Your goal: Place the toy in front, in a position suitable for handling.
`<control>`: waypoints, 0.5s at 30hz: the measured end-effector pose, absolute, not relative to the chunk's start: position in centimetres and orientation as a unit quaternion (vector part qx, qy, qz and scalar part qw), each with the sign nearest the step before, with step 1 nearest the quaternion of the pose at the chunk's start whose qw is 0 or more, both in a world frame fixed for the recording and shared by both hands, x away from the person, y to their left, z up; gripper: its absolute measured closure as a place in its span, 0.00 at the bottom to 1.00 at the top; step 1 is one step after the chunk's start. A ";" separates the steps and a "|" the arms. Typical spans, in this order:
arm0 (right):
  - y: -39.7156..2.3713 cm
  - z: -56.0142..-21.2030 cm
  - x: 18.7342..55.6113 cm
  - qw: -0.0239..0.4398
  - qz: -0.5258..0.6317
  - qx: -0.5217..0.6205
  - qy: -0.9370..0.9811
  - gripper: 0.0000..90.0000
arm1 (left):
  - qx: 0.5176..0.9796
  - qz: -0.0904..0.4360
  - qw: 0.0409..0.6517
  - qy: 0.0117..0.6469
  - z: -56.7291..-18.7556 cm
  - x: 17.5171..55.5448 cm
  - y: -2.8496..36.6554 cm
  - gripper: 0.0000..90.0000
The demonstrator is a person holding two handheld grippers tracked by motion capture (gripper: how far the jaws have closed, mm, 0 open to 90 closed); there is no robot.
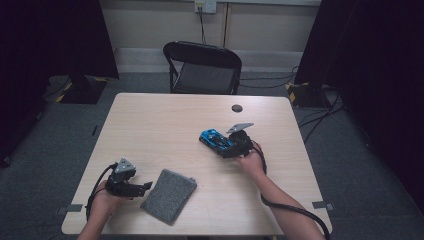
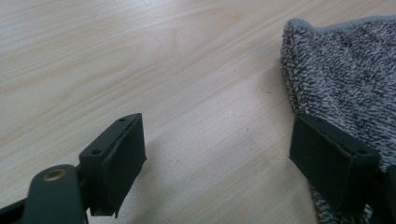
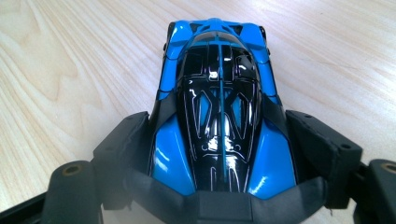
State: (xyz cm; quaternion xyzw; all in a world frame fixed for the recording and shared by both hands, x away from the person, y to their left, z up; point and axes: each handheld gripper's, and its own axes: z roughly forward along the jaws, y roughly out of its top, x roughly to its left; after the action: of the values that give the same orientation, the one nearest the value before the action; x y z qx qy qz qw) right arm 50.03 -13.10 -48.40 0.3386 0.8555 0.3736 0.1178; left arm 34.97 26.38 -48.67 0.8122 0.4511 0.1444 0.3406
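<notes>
Right gripper (image 1: 231, 145) clamps blue toy car (image 1: 215, 138) mid-table; left gripper (image 1: 145, 186) open, near-left, touching grey cloth (image 1: 169, 195).

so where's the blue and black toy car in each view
high view: blue and black toy car right of table centre, in the right tool.
left gripper view: not in it.
right gripper view: centre, between the black jaws.
shared landmark: pale wooden table.

**A bare recording room, dressed for the camera**

We're looking at a lab-style studio: one pale wooden table (image 1: 165, 120) stands alone on grey carpet (image 1: 45, 150), and black curtains (image 1: 55, 35) hang at both sides. A black folding chair (image 1: 202, 67) sits behind, cables (image 1: 320, 117) trail across the floor, and there's a wall socket (image 1: 205, 6) up top.
</notes>
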 end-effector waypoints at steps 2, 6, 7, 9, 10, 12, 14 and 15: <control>-13.1 -48.6 49.9 0.122 0.370 0.336 0.857 0.27 | 0.812 0.145 0.341 0.451 -48.7 35.0 26.4 0.20; -13.1 -49.0 49.5 0.131 0.367 0.331 0.859 0.27 | 0.813 0.144 0.340 0.450 -48.7 35.0 26.3 0.20; -13.1 -49.2 49.4 0.132 0.367 0.332 0.859 0.27 | 0.814 0.144 0.339 0.448 -48.6 35.0 26.3 0.20; -13.2 -49.3 49.3 0.133 0.366 0.333 0.859 0.27 | 0.815 0.144 0.339 0.448 -48.6 35.0 26.2 0.20; -13.2 -49.4 49.2 0.134 0.365 0.332 0.860 0.27 | 0.815 0.144 0.339 0.448 -48.6 35.0 26.2 0.20; -13.3 -49.6 49.1 0.135 0.362 0.328 0.862 0.27 | 0.815 0.144 0.339 0.448 -48.6 35.0 26.2 0.20; -13.4 -49.7 49.0 0.134 0.361 0.329 0.862 0.27 | 0.815 0.144 0.339 0.448 -48.7 35.0 26.2 0.20; -13.4 -49.8 48.9 0.135 0.361 0.329 0.862 0.27 | 0.815 0.144 0.339 0.447 -48.7 35.0 26.2 0.20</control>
State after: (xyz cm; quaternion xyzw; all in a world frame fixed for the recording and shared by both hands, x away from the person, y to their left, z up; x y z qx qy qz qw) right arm 48.95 -13.43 -49.76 0.3290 0.8623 0.3605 0.1352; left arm 35.00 26.19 -48.66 0.8150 0.4474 0.1438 0.3389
